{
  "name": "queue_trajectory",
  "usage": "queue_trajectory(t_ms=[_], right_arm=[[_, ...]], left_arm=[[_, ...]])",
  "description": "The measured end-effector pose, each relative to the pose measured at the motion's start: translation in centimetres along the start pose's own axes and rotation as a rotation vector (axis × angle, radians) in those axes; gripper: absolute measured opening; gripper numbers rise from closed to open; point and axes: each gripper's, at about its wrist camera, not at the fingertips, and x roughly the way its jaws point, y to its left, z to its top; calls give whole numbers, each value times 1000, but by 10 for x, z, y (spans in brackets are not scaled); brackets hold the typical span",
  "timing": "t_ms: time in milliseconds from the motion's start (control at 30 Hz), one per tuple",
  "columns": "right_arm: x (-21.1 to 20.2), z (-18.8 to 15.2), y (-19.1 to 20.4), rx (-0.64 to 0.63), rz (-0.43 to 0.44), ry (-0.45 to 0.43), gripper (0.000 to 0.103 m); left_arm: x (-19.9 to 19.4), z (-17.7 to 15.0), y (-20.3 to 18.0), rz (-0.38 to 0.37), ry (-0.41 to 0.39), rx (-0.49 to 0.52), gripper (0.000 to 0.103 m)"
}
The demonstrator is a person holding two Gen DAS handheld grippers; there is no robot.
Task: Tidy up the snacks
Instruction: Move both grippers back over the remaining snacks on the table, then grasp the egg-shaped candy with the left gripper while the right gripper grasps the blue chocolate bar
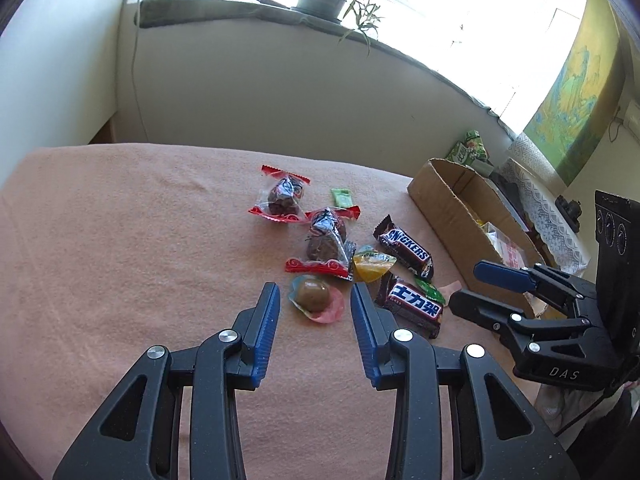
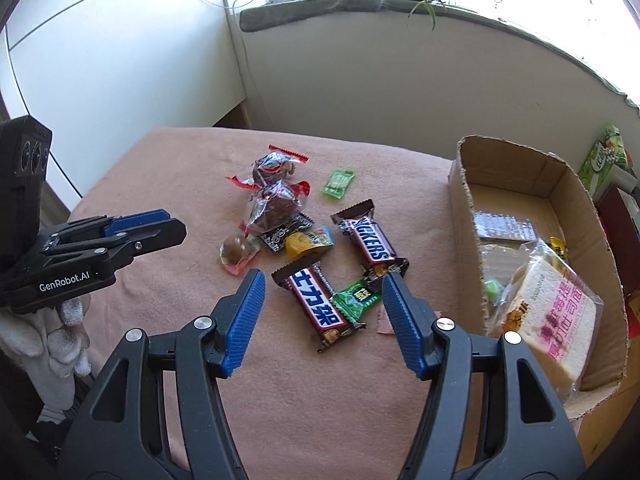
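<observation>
Snacks lie scattered on the peach-coloured cloth-covered table (image 2: 320,400), not yet sorted. Left claw (image 1: 314,294) stands narrowly parted and empty, framing the round brown candy in clear pink-edged wrap (image 1: 316,298); it looks best to lower straight down and pinch the firm centre, not the loose film. Right claw (image 2: 324,286) gapes wider, also empty, over the brown chocolate bar with blue Chinese lettering (image 2: 316,304) and the small green sachet (image 2: 354,300) touching it; squeezing across the bar's short side should avoid dragging the sachet along. At three o'clock, the open brown cardboard box (image 2: 516,164) already holds a bagged sliced toast loaf (image 2: 548,316) and a few smaller packets.
</observation>
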Motion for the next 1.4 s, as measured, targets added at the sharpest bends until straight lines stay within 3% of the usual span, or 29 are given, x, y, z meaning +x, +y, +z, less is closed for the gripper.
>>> queue_trajectory(t_ms=[233,300,533,867,1233,1400], right_arm=[[31,-8,14,-35,16,67,63],[36,-6,14,-48,19,82,55],[51,6,22,-116,39,108,55],[72,11,12,-99,37,180,55],[73,3,12,-109,22,204,51],[76,1,11,-110,-2,210,48]], left_arm=[[9,-7,8,3,25,-9,35],[13,-8,9,2,34,-3,35],[27,-6,8,-4,58,4,35],[47,-4,1,-6,100,32,35],[66,-2,-7,38,108,77,35],[65,-2,-6,52,91,90,29]])
